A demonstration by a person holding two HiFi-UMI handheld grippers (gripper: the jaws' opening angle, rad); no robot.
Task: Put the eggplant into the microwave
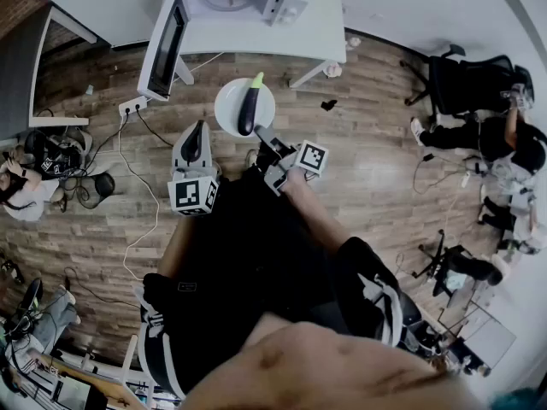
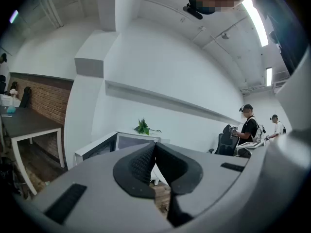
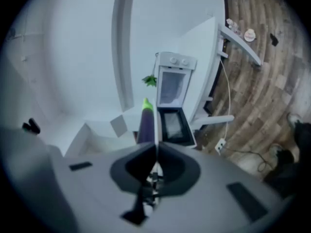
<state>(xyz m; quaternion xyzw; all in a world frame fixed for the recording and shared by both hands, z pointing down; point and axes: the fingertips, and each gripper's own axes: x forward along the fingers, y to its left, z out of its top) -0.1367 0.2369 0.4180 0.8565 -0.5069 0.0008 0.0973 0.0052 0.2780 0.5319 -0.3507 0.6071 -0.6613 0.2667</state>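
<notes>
A dark purple eggplant (image 1: 248, 108) with a green stem lies on a round white plate (image 1: 229, 109), held in the air in front of the table. My right gripper (image 1: 261, 131) is shut on the plate's near rim. In the right gripper view the plate (image 3: 155, 130) shows edge-on between the jaws, with the eggplant (image 3: 145, 123) just left of it. The white microwave (image 1: 235, 5) stands on the white table (image 1: 291, 37) with its door (image 1: 167, 45) swung open to the left. My left gripper (image 1: 197, 129) hangs left of the plate, shut and empty; its closed jaws (image 2: 154, 149) point toward the microwave (image 2: 124, 142).
A power strip (image 1: 132, 105) and cables (image 1: 141, 203) lie on the wood floor left of me. Black office chairs (image 1: 466, 84) and a seated person (image 1: 513, 143) are at the right. Another person (image 1: 26, 190) sits at the left beside a grey desk (image 1: 21, 67). A small plant (image 2: 142, 126) tops the microwave.
</notes>
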